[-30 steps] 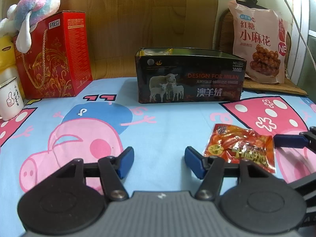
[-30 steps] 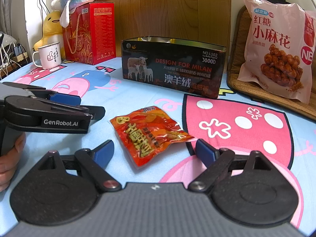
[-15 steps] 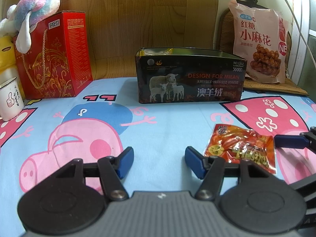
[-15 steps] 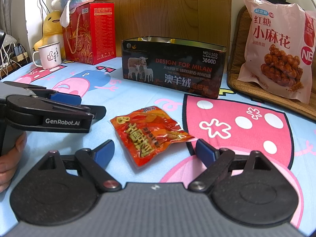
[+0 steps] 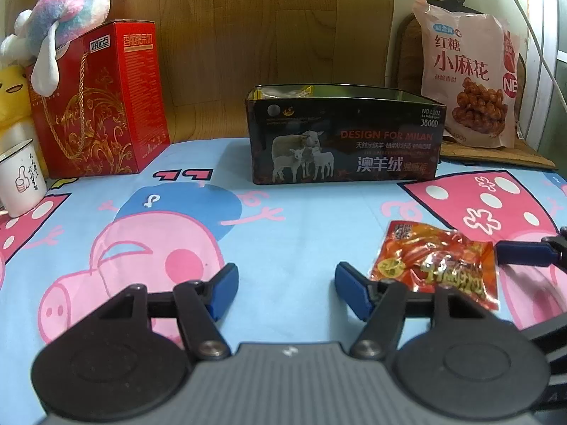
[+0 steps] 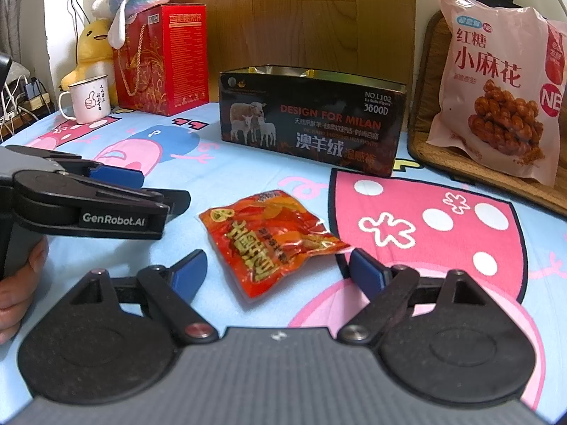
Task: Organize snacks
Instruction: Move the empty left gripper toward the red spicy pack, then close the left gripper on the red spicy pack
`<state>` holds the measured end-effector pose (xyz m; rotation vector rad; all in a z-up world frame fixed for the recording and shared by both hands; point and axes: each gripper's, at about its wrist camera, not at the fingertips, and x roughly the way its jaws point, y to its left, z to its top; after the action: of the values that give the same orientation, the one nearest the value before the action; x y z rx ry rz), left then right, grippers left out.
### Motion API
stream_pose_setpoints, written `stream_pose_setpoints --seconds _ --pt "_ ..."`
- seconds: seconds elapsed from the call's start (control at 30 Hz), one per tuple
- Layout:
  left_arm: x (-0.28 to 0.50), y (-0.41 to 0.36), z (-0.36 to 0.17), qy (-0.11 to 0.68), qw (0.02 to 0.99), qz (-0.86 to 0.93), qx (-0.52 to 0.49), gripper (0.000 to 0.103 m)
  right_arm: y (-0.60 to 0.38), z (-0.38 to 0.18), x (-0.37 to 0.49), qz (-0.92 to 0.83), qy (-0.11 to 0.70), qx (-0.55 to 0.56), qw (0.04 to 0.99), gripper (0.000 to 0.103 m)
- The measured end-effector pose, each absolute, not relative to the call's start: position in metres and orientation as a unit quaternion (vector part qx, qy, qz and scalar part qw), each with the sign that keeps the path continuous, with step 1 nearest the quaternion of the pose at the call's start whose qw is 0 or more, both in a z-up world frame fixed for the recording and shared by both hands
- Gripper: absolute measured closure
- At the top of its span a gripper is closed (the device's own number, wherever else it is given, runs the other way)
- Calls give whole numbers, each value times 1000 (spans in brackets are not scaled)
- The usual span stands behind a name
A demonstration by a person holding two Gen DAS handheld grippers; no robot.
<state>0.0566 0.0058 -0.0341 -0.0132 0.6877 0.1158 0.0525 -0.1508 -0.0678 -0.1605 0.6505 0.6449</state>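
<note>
A small red-orange snack packet [image 6: 269, 241] lies flat on the cartoon-print cloth. My right gripper [image 6: 278, 271] stands open low over the cloth, with the packet's near end between its blue pads [image 6: 366, 274] and neither pad pressing on it. The same packet [image 5: 436, 265] shows in the left wrist view, just right of my left gripper [image 5: 285, 285]. That gripper is open with nothing between its fingers, and its jaws are opening. Behind stands an open dark box [image 5: 343, 138] printed with sheep, also in the right wrist view [image 6: 312, 120].
A large pink snack bag [image 6: 496, 88] leans on a woven mat at the back right. A red gift box [image 5: 99, 102] with plush toys on it and a white mug [image 5: 21, 177] stand at the back left. A hand [image 6: 17, 283] holds the left gripper.
</note>
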Motion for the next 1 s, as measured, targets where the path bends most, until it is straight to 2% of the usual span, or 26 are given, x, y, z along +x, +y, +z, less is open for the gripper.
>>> stream_pose_setpoints --seconds 0.13,0.4,0.9,1.0 --pt "56 6 -34 337 940 57 -6 40 -149 -68 49 301 312 -76 898 17" --pt "55 7 -34 337 940 57 -6 40 -144 -67 34 293 299 -72 905 38" --pt "53 10 -33 337 940 52 -13 40 -152 -67 25 298 300 -46 905 36" --pt "53 13 -32 338 940 41 -24 36 -152 -67 27 303 301 -43 903 33"
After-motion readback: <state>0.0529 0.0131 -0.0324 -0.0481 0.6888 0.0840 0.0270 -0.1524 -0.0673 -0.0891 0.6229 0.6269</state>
